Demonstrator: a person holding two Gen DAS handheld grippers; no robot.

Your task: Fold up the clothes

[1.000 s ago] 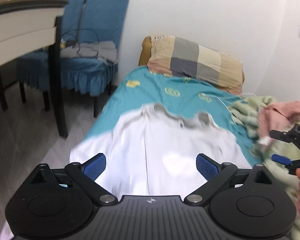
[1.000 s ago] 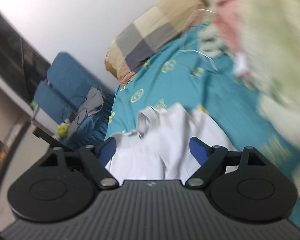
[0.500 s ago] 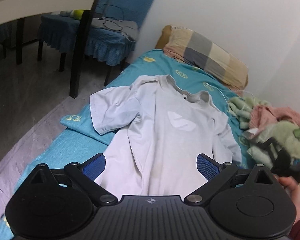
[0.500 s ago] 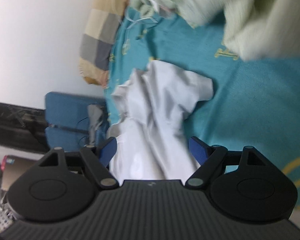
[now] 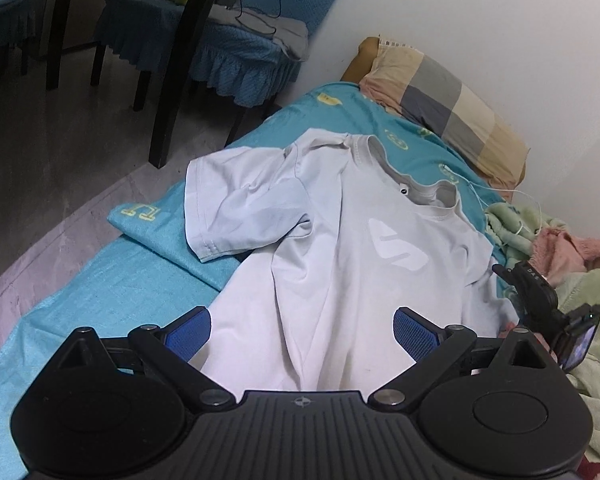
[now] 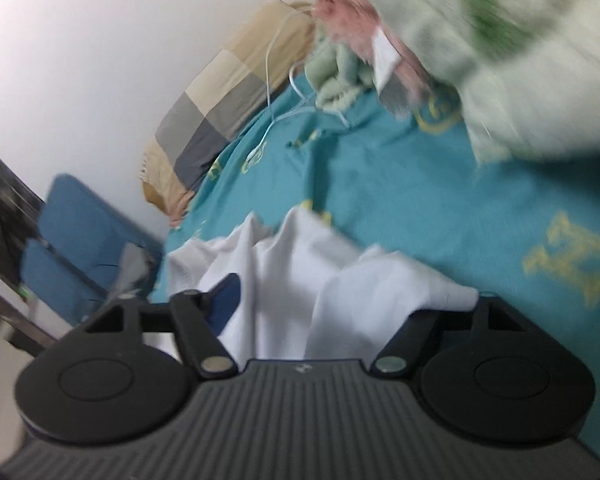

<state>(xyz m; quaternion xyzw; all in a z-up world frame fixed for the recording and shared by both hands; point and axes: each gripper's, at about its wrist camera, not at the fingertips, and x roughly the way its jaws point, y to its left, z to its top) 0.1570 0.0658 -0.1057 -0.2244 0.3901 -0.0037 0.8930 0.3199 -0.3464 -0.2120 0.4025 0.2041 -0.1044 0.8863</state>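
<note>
A pale grey T-shirt (image 5: 340, 248) lies face up on the teal bed sheet (image 5: 100, 292), collar toward the pillow, its left sleeve spread over the bed's edge. My left gripper (image 5: 302, 332) is open, hovering over the shirt's lower half with nothing pinched. The right gripper (image 5: 536, 296) shows at the shirt's right side. In the blurred right wrist view the shirt (image 6: 320, 280) is bunched between the jaws of my right gripper (image 6: 332, 304), which are closing. Cloth drapes over the right finger and hides its pad.
A checked pillow (image 5: 440, 92) lies at the bed's head against the white wall. Green blankets (image 5: 588, 300) and a pink garment (image 5: 572, 248) are piled right of the shirt. A white cable (image 5: 484, 190) trails across the sheet. Blue-covered chairs (image 5: 240, 48) and a dark table leg (image 5: 180, 80) stand on the floor, left.
Both grippers have sunk toward the bed. The right gripper's jaws have narrowed and the shirt's right edge now sits between them. The left gripper stays open.
</note>
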